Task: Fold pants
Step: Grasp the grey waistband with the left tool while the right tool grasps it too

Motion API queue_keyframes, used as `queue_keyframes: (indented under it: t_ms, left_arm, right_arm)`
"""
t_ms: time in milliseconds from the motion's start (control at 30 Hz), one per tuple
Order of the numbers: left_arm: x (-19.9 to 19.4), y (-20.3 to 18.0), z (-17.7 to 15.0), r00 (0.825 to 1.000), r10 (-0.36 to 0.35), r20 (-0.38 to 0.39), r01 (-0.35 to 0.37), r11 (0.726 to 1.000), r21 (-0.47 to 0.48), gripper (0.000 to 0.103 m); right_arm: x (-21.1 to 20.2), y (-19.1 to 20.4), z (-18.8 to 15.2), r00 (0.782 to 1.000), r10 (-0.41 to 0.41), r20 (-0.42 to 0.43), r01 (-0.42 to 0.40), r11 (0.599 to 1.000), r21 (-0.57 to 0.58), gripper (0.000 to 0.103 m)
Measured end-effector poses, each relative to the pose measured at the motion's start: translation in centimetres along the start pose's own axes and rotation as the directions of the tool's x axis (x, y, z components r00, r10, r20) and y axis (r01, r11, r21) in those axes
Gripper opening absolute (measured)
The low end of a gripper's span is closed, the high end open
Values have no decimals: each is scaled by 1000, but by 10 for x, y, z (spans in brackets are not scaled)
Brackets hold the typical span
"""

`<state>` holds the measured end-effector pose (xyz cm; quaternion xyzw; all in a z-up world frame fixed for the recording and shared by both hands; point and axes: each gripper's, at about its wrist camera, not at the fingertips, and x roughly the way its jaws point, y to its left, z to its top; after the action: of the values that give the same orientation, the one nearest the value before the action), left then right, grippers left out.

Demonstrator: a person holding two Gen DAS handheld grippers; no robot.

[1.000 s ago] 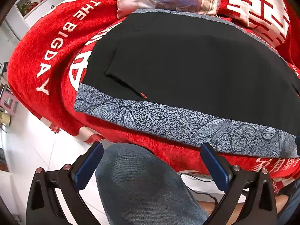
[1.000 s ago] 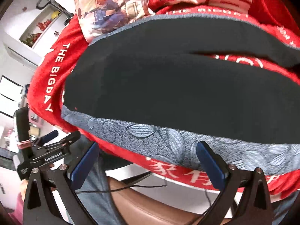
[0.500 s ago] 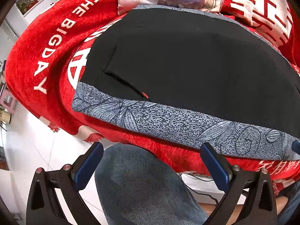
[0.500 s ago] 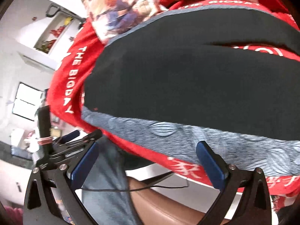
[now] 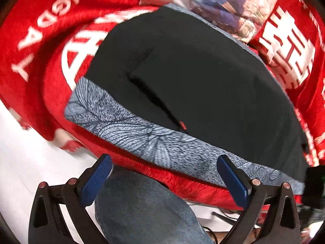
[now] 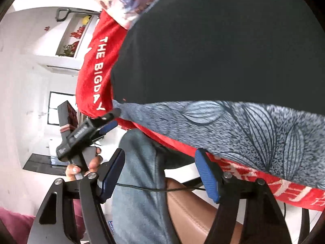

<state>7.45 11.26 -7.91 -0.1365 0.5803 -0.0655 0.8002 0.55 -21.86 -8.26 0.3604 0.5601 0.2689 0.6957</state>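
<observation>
Both tools spread, nothing between the blue pads; right tool has just been closing, left tool wide, both low in frame over a denim knee. Folding looks barely begun: pants, matte black with grey leaf-print band, lie flat mid-frame on plush red blanket. Printed pillow beyond, top.
</observation>
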Motion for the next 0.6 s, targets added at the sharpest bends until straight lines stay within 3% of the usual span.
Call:
queue_keyframes:
  t_ms: [67, 200, 367, 500, 600]
  left_arm:
    - [8, 13, 2, 998, -62, -27, 61, 998, -35, 103]
    - [18, 34, 4, 992, -118, -35, 114, 989, -94, 103]
    - [32, 62, 8, 973, -229, -39, 216, 953, -211, 103]
    - [35, 56, 13, 966, -257, -32, 247, 950, -192, 103]
    - [30, 48, 19, 963, -270, -8, 266, 951, -158, 103]
  right_arm:
    - [5, -11, -1, 1000, 3, 3, -3, 1000, 21, 75]
    - [4, -19, -2, 998, 55, 37, -57, 997, 45, 75]
    - [-5, -16, -4, 996, 64, 57, -65, 998, 26, 75]
    - [9, -22, -6, 998, 62, 9, -63, 997, 55, 75]
    - [7, -17, 1, 995, 90, 52, -93, 994, 56, 75]
